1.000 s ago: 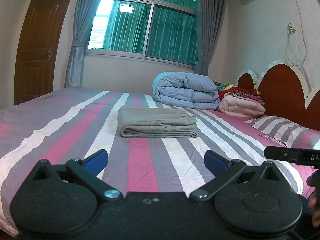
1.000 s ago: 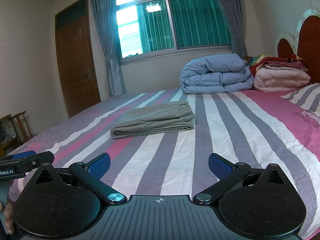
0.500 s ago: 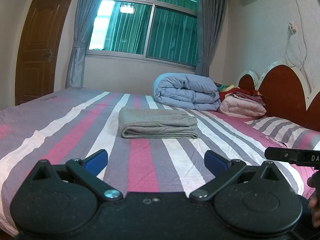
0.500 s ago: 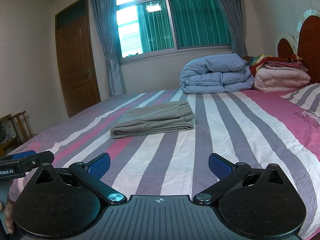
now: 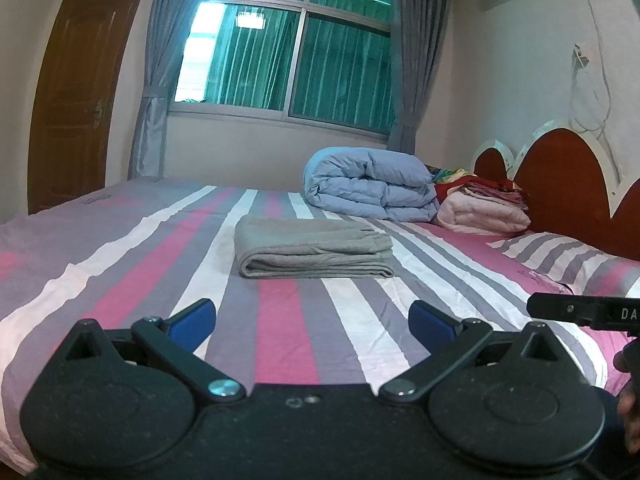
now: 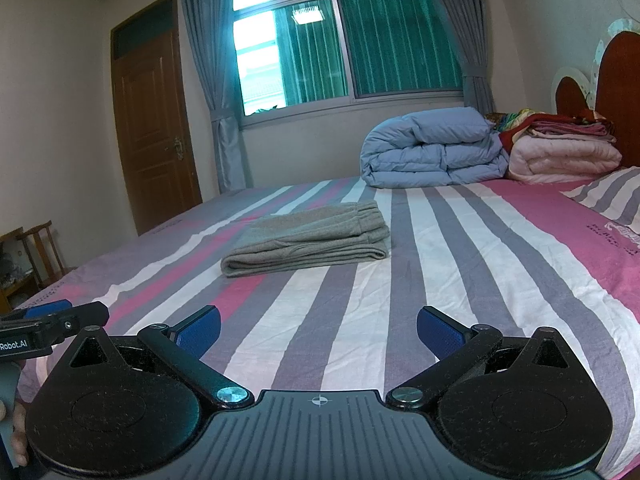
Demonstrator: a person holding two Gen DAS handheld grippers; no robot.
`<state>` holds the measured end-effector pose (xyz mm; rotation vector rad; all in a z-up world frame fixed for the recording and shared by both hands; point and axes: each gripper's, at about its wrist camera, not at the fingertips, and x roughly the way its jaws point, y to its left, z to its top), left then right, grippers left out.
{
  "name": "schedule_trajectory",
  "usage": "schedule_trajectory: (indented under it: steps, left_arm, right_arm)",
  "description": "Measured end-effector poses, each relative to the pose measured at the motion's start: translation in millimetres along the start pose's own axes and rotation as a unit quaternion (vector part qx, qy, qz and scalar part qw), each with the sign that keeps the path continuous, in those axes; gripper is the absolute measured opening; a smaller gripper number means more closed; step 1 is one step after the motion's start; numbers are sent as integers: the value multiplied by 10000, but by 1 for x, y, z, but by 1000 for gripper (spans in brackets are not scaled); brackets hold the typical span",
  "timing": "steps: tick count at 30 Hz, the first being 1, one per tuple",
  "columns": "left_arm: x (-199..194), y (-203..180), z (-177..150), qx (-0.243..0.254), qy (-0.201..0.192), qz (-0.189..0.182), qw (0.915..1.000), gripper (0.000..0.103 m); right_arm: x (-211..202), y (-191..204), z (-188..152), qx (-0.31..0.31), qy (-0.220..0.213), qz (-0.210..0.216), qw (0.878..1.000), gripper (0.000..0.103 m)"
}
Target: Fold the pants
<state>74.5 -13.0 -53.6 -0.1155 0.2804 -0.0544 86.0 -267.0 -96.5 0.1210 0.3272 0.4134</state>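
Compared with the pictures from 1 second ago, almost nothing has changed: the grey pants [image 5: 314, 250] lie in the same place and both tools hover at the same height, well back from them. This stillness suggests that the folding is already finished, because the pants are a neat flat stack of several layers in the middle of the striped bed [image 5: 132, 272].

From left to right in the left wrist view: a brown door [image 5: 76, 92], then the curtained window [image 5: 288, 60], then the pants in the centre, then a rolled blue duvet [image 5: 370, 186] behind them, then pink folded blankets [image 5: 482, 210], and the red headboard [image 5: 560, 184] at the far right.

The left gripper [image 5: 312, 318] is released, its 2 blue fingers wide apart and holding nothing. The right gripper [image 6: 318, 328] is also spread and empty.

Nothing stands between the tools and the pants; only bare sheet lies there. The duvet is apart from the pants and should not disturb them.
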Motion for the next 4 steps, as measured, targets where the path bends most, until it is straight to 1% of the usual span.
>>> schedule_trajectory:
  steps: [4]
  left_arm:
    - [1,1,0,8,24,-22,10000,97]
  right_arm:
    - [0,0,0,0,4,-1,10000,103]
